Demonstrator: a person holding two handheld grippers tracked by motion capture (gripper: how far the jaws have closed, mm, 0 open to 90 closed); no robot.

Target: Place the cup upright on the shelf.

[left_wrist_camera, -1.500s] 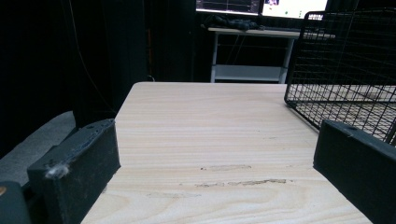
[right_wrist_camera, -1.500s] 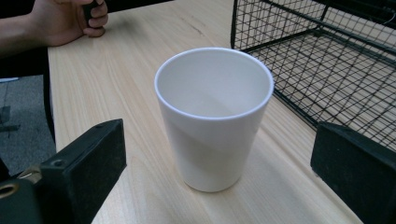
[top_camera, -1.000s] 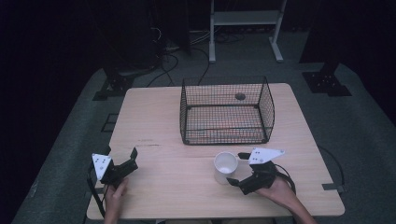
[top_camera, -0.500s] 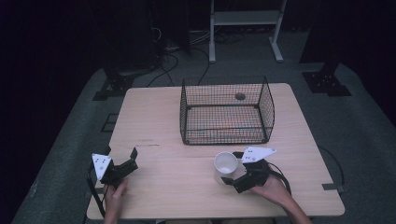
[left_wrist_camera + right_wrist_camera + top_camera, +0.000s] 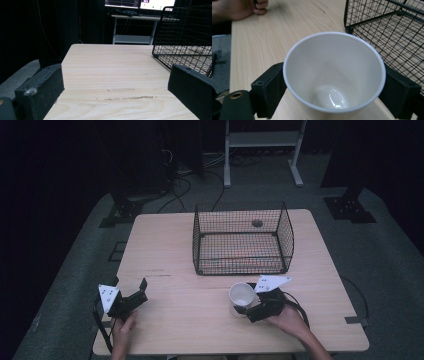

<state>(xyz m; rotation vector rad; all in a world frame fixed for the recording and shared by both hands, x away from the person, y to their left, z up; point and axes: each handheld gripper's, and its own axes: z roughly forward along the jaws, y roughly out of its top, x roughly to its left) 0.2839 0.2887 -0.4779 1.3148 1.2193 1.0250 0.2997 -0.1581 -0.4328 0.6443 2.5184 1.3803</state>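
One white cup (image 5: 334,72) sits upright between the jaws of the right hand-held gripper (image 5: 248,309), which have just been closing and now press its sides, grasping it on the counter (image 5: 200,320). Just beyond that hand-held gripper stands a black wire basket (image 5: 242,240). The left hand-held gripper (image 5: 140,292) rests well apart from the cup, jaws spread wide with only bare counter between them.

Wire basket (image 5: 243,239) at bench (image 5: 170,245) centre-back; cup (image 5: 243,296) just before it, right of centre, between right gripper's (image 5: 248,311) fingers.
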